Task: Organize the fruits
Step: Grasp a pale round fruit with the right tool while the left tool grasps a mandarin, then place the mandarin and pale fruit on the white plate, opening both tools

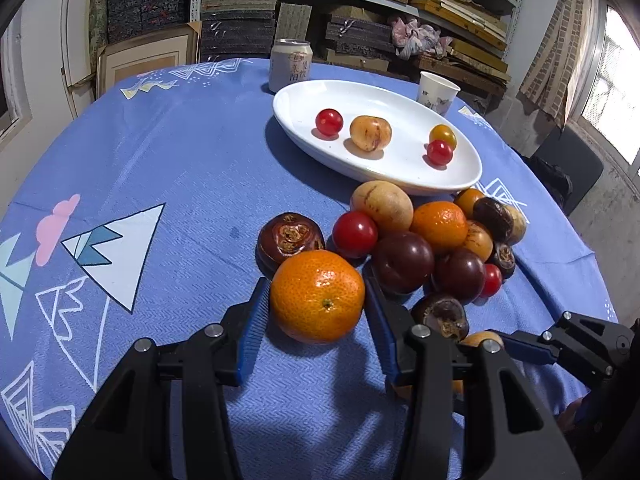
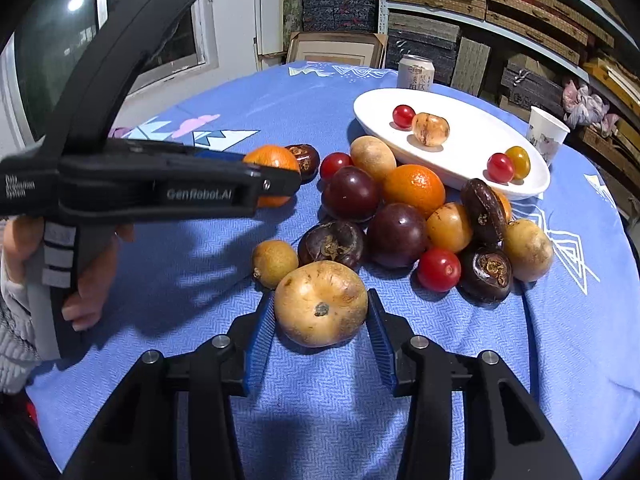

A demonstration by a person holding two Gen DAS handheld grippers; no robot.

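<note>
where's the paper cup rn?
The paper cup stands on the blue tablecloth at the far side of the table, just behind the right end of the white oval plate; the drink can stands behind the plate's left end.

The tablecloth (image 1: 192,184) is blue woven cloth, matt, with a fine herringbone weave. The oval dish (image 1: 400,100) looks like glazed white ceramic, smooth and glossy. The orange (image 1: 318,296) has a pebbled, faintly shiny peel; the tan fruit (image 2: 320,304) is matt and speckled. The cherry tomatoes (image 1: 329,122) and dark plums (image 2: 396,234) are smooth and glossy. The can (image 1: 290,65) is metal, the cup (image 1: 438,92) paper. Both grippers are matt black plastic with ribbed blue pads (image 2: 260,344) and bright metal pins
</note>
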